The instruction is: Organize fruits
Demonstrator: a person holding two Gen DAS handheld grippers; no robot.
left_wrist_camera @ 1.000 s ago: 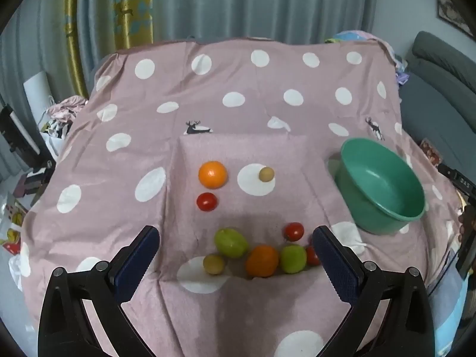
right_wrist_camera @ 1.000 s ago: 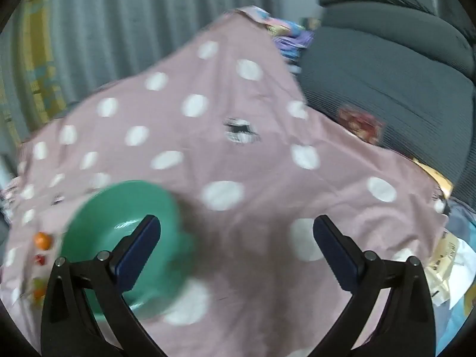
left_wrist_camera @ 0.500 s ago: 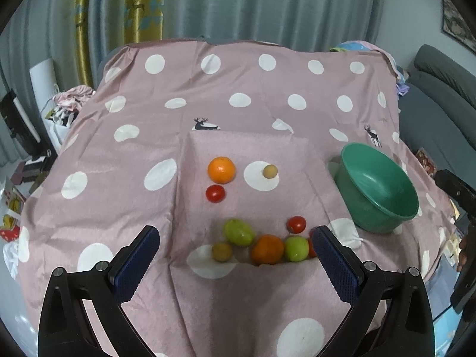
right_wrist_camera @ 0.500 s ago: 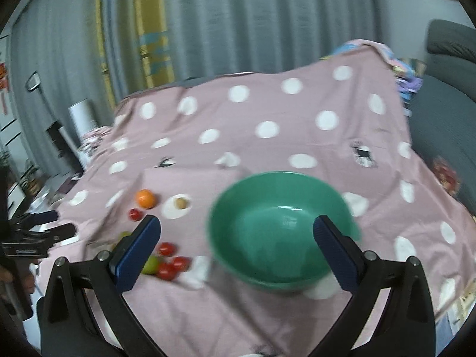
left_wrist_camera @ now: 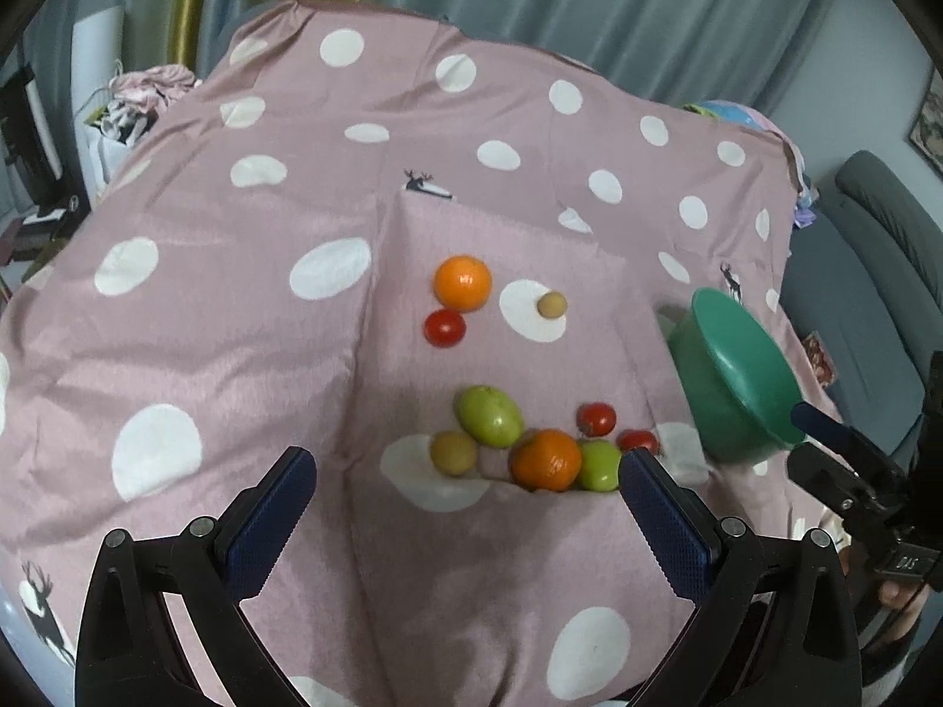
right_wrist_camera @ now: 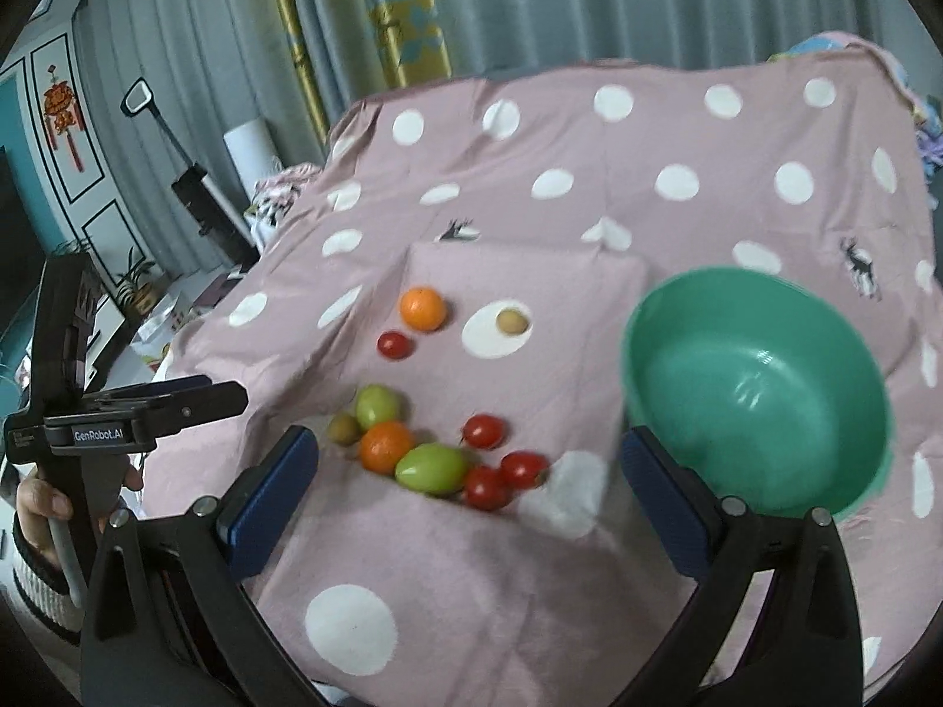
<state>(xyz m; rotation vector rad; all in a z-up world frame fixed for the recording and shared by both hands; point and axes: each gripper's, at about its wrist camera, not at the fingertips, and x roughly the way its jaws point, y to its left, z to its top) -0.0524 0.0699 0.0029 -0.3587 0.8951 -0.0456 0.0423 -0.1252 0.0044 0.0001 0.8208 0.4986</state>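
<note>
Loose fruit lies on a pink polka-dot cloth (left_wrist_camera: 177, 306). At the back are an orange (left_wrist_camera: 462, 283), a red tomato (left_wrist_camera: 444, 327) and a small tan fruit (left_wrist_camera: 551, 304). Nearer is a cluster: green fruit (left_wrist_camera: 491, 416), a second orange (left_wrist_camera: 545, 459), several red tomatoes (right_wrist_camera: 484, 431). An empty green bowl (right_wrist_camera: 766, 400) stands right of the fruit. My left gripper (left_wrist_camera: 465, 506) is open just short of the cluster. My right gripper (right_wrist_camera: 468, 489) is open too, between the cluster and the bowl (left_wrist_camera: 731, 406), holding nothing.
Grey curtains and a yellow drape hang behind the table. A grey sofa (left_wrist_camera: 884, 271) is at the right. Clutter and a white roll (right_wrist_camera: 250, 147) sit beyond the left edge. A hand (right_wrist_camera: 35, 501) holds the left gripper's handle.
My right gripper has swung left from the sofa side and now faces the fruit and bowl. The left gripper has come a little closer to the fruit cluster and tilted. Both stay open.
</note>
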